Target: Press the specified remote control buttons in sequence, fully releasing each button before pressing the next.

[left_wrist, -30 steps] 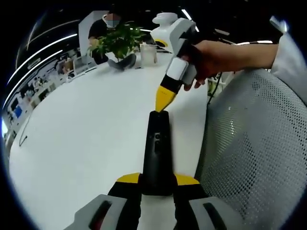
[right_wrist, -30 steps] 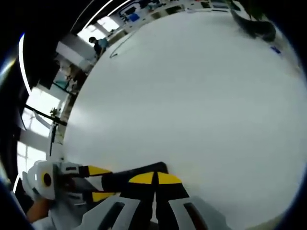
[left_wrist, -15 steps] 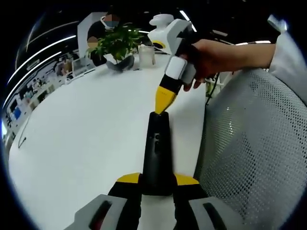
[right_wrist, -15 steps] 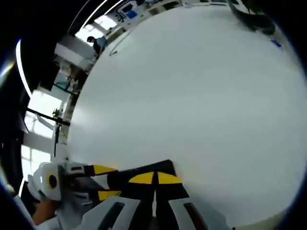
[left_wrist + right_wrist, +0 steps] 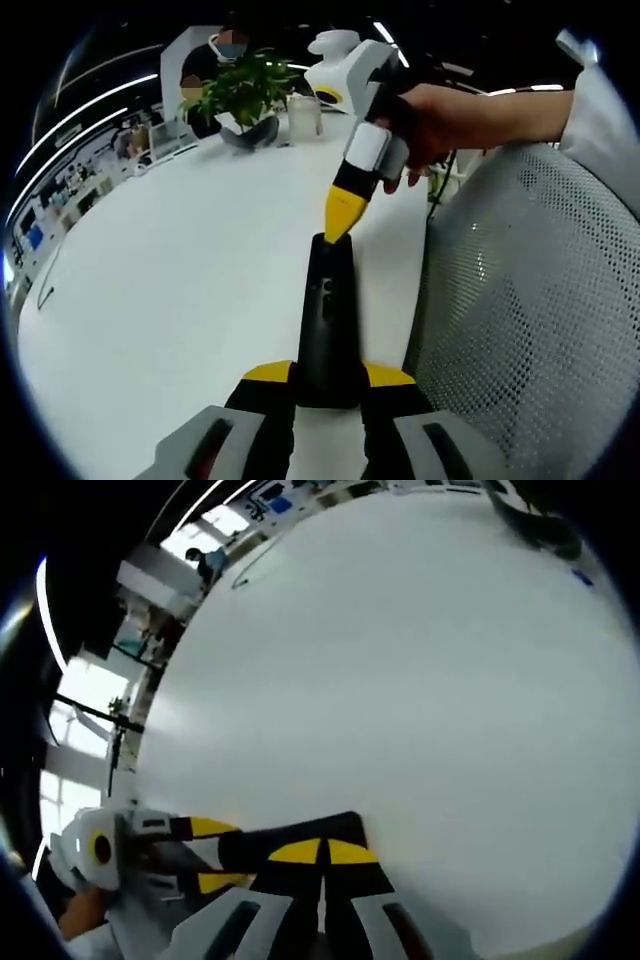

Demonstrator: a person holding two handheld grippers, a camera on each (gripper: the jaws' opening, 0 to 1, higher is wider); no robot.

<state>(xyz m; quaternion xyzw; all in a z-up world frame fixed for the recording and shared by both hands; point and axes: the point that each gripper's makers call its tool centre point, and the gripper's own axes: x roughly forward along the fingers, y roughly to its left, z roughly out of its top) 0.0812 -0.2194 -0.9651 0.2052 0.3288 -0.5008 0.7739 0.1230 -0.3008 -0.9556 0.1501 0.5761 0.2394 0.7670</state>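
- The left tongs (image 5: 328,385) are gripping the near end of the remote (image 5: 328,310), their yellow-tipped jaws closed against its two sides, holding it over the table (image 5: 180,270).
- The remote is running straight away from those tongs, its long axis pointing near to far along the jaws, with a small cluster of buttons showing about midway up its dark face.
- The right tongs (image 5: 345,212) are coming down from the far right with the jaws drawn together into one yellow point and nothing between them; that point is sitting at the remote's far end, and I cannot tell whether it is pressing or only touching.
- In the right gripper view the same tongs (image 5: 322,852) are showing their jaws closed over the dark remote (image 5: 290,838), with the left tongs (image 5: 205,855) reaching in from the left.
- By my judgement the right tongs are the ones free to press, and any button lower on the remote lies nearer along the long axis, so the tip would be sliding back toward the left tongs.
- A mesh chair (image 5: 520,300) is standing just right of the table edge.
- A potted plant (image 5: 245,95) is sitting at the table's far side, well apart from the remote.
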